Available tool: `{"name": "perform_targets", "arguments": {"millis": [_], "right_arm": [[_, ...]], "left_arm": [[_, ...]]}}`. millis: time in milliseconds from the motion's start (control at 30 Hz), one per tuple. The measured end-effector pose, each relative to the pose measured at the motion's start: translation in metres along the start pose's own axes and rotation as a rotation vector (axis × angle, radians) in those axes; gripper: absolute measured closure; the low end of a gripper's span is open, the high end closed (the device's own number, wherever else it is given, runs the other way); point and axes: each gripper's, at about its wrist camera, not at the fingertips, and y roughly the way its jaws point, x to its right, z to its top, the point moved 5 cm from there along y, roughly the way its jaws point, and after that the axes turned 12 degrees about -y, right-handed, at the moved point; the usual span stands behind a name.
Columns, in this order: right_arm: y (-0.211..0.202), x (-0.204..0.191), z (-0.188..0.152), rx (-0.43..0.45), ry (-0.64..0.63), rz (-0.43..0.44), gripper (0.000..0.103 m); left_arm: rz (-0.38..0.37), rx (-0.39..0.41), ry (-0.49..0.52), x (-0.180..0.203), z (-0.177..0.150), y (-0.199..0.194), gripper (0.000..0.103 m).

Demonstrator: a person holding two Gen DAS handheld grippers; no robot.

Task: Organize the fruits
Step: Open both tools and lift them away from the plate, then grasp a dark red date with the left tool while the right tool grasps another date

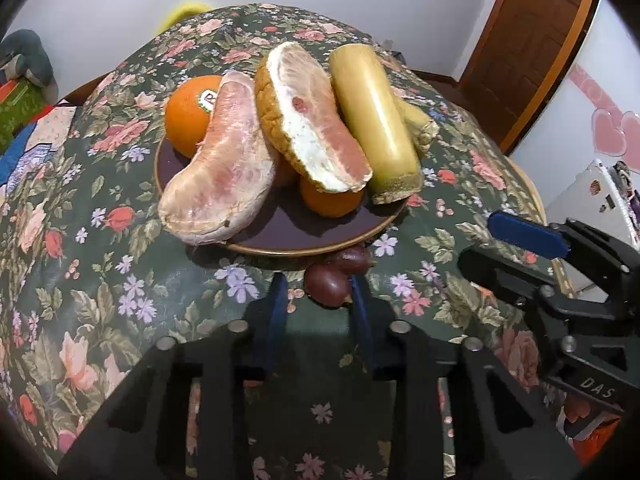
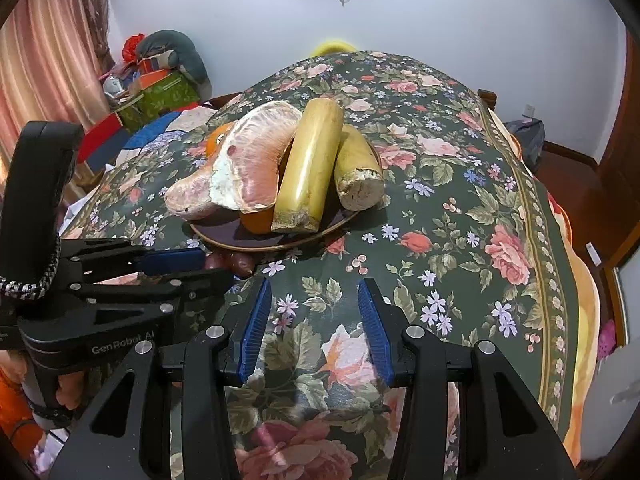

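Left wrist view shows your left gripper (image 1: 320, 280) pinching the last grapes (image 1: 334, 276) beside the full plate (image 1: 280, 246); your right gripper (image 2: 314, 328) is half open, empty.

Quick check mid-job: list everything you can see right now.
plate: one, dark purple, on tablecloth
oranges: at least two, orange, on plate
pomelo wedges: two, pink, atop oranges
cane pieces: two, yellow, right side of plate
grapes: small bunch, dark red, on cloth at plate's near rim
tablecloth: one, dark green floral
left gripper: one, black with blue pads, closed on grapes
right gripper: one, same colours, open above cloth
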Motion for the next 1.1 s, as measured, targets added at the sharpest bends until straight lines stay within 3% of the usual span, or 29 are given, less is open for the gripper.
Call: {"name": "perform_targets", "arguments": {"millis": [433,567,700,867,1100], "right_arm": [[0.025,-0.030,0.007,-0.054,-0.066,0.076,0.061],[0.039,-0.042,0.012,-0.094,-0.108,0.075,0.074],[0.047,-0.048,0.017,-0.108,-0.135,0.063,0.076],[0.052,-0.054,0.020,-0.115,-0.150,0.060,0.089],[0.040,-0.051,0.018,-0.091,-0.118,0.078,0.091]], "left_arm": [[0.038,0.067,-0.045,-0.034,-0.006,-0.036,0.080],[0.071,0.103,-0.057,-0.046,-0.007,-0.048,0.080],[0.068,0.117,-0.070,-0.053,-0.008,-0.052,0.080],[0.061,0.121,-0.081,-0.057,-0.010,-0.054,0.080],[0.053,0.135,-0.081,-0.056,-0.009,-0.062,0.080]]}}
